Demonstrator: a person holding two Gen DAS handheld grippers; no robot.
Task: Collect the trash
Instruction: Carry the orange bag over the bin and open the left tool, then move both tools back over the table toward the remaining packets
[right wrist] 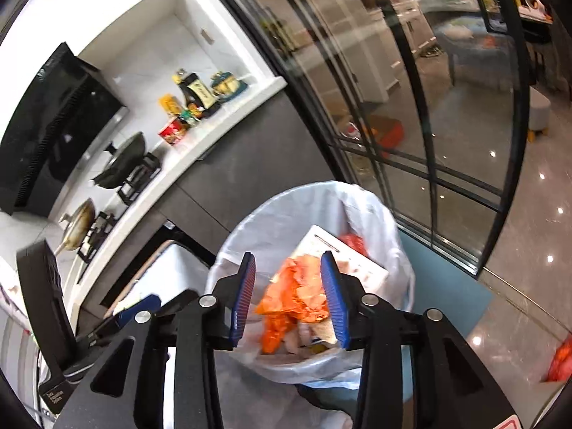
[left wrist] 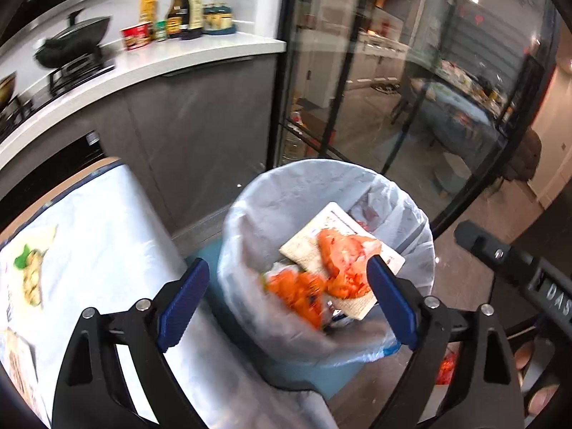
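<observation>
Both grippers hang over the trash bin (left wrist: 323,250), which stands on the floor just beside the covered table (left wrist: 107,250).

The left gripper (left wrist: 287,307) stands wide open with nothing between its blue ribbed pads. The right gripper (right wrist: 289,296) stands partly open. Crumpled orange wrapper (right wrist: 296,300) shows in the gap, but it appears to lie loose in the bin below; no pad presses on it.

The trash lies directly below and slightly ahead of both grippers, inside the liner. The right gripper is the more centred over it.

Materials: the liner (right wrist: 271,228) is thin, translucent, wrinkled plastic folded over a round rim. The orange wrappers (left wrist: 339,264) are crinkled film. A flat white printed card (left wrist: 336,225) lies tilted across the bin, its long axis running from near left to far right.

One more orange scrap (right wrist: 561,361) lies on the glossy floor, well apart to the right; judged the next item, nearer the right hand.
</observation>
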